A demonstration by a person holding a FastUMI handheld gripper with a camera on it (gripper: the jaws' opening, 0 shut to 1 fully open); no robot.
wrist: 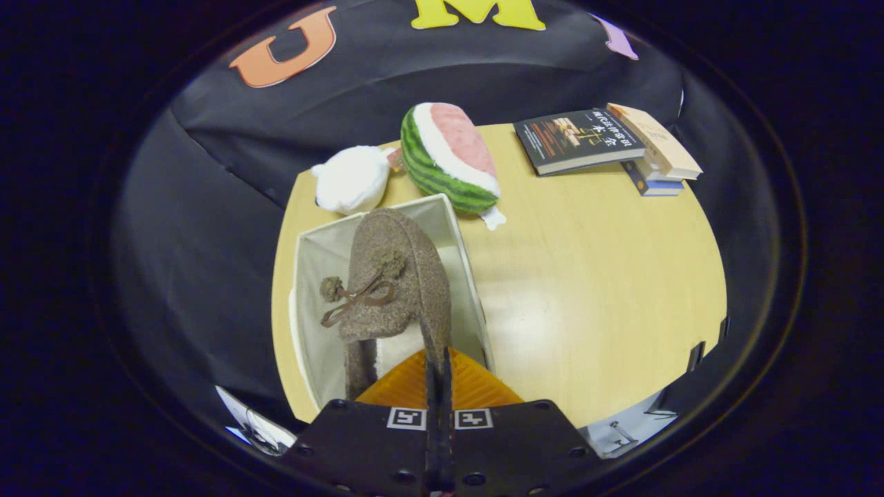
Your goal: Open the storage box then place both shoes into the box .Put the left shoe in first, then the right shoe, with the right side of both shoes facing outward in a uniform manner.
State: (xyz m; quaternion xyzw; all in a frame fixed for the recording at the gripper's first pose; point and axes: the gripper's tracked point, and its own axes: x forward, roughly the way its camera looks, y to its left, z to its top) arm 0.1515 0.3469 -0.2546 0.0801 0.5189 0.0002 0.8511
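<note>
Brown felt-like fabric covers the shoe [394, 276], which hangs toe-up in the middle of the frame with a thin brown bow and two small pompoms on its upper. The tongs [439, 366] at the bottom centre are clenched on the shoe's rear edge: both fingers [414, 386] press together with only a thin strip of the shoe's wall between them. The shoe sits partly inside the storage box [307, 255], a pale fabric box with its top open, standing at the left part of the tabletop [594, 290]. The shoe's sole side faces the box's right wall, and its pale lining shows just above the fingers. I cannot tell whether the shoe touches the box floor.

Beyond the box, toward the upper centre of the frame, a plush watermelon slice [449, 155] lies on the tabletop, its green striped rind just beside the box's far corner. A white plush toy [352, 178] lies to the left of it, near the tabletop's far edge. In the upper right, a small stack of books [608, 141] rests well apart from the box, a dark-covered one lying beside the others. The light wooden tabletop is bare across the right half of the frame, with a soft glare in its middle.
</note>
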